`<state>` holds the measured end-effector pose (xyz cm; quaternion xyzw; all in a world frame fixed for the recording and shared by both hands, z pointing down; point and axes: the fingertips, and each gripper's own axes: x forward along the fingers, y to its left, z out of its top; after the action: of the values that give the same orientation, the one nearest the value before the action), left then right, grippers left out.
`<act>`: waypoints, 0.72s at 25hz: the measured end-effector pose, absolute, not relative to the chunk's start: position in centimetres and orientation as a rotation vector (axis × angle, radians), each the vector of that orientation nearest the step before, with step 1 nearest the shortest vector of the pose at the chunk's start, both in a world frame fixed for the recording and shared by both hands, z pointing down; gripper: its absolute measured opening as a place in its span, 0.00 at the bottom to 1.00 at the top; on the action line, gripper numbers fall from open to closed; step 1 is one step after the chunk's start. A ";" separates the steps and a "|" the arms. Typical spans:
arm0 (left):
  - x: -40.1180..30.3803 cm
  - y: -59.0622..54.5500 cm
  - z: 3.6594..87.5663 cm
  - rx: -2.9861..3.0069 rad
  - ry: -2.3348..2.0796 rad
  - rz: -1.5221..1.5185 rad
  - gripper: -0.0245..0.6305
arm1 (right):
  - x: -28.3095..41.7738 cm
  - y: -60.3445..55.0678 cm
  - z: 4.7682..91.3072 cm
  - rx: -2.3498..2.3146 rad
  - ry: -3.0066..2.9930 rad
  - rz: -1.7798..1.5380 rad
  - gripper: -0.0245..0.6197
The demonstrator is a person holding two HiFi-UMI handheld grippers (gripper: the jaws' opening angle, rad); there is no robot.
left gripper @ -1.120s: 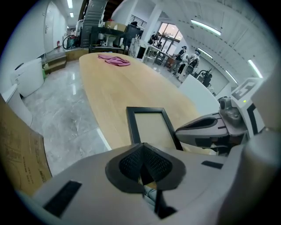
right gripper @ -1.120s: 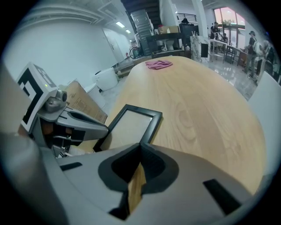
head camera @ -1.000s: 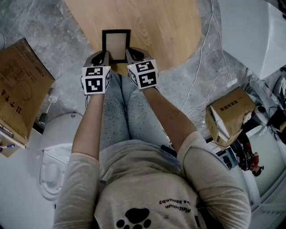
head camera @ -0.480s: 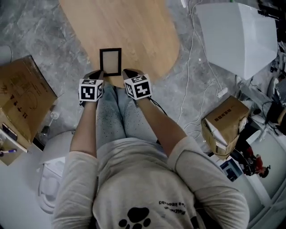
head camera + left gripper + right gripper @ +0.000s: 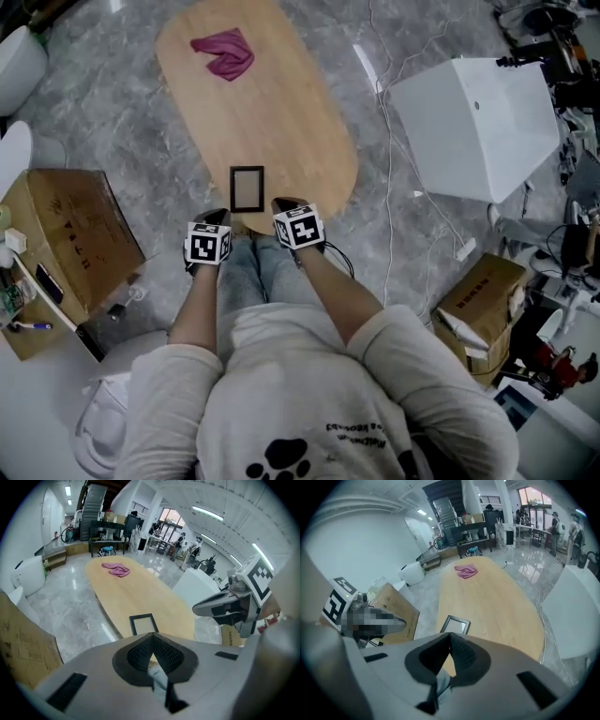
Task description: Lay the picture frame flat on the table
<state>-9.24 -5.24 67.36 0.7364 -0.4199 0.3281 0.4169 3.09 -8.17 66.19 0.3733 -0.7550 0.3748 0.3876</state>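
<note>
The black picture frame (image 5: 247,188) lies flat on the oval wooden table (image 5: 281,112), close to its near edge. It also shows in the left gripper view (image 5: 143,623) and the right gripper view (image 5: 456,625), beyond the jaws. My left gripper (image 5: 215,218) hovers just short of the table edge, left of the frame, jaws shut and empty. Near the frame's lower right corner my right gripper (image 5: 284,204) is held above the table edge, also shut on nothing. Neither touches the frame. Each gripper's own view, left (image 5: 151,634) and right (image 5: 450,634), shows the pads pressed together.
A pink cloth (image 5: 225,52) lies at the table's far end. A large cardboard box (image 5: 70,239) stands on the floor at the left. At the right are a white box (image 5: 478,127) and a smaller cardboard box (image 5: 478,300). Cables (image 5: 384,141) trail across the grey floor.
Both grippers have risen and drawn back from the frame, which stays flat on the table. The head view has pulled up, so more of the table and the cloth show.
</note>
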 end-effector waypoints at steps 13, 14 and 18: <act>-10.1 -8.4 54.9 2.056 -1.359 0.657 0.05 | 1.0 -9.4 55.0 1.165 -2.135 0.742 0.05; -10.2 -8.7 53.9 2.071 -1.385 0.640 0.05 | 0.8 -9.7 53.9 1.187 -2.162 0.725 0.05; -10.3 -9.2 50.3 2.106 -1.473 0.551 0.05 | 0.2 -10.9 49.0 1.263 -2.283 0.642 0.05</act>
<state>-10.28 -9.24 50.34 0.7750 -0.5420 0.2027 0.2541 0.25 -10.88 48.96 0.4580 -0.8278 0.2328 0.2256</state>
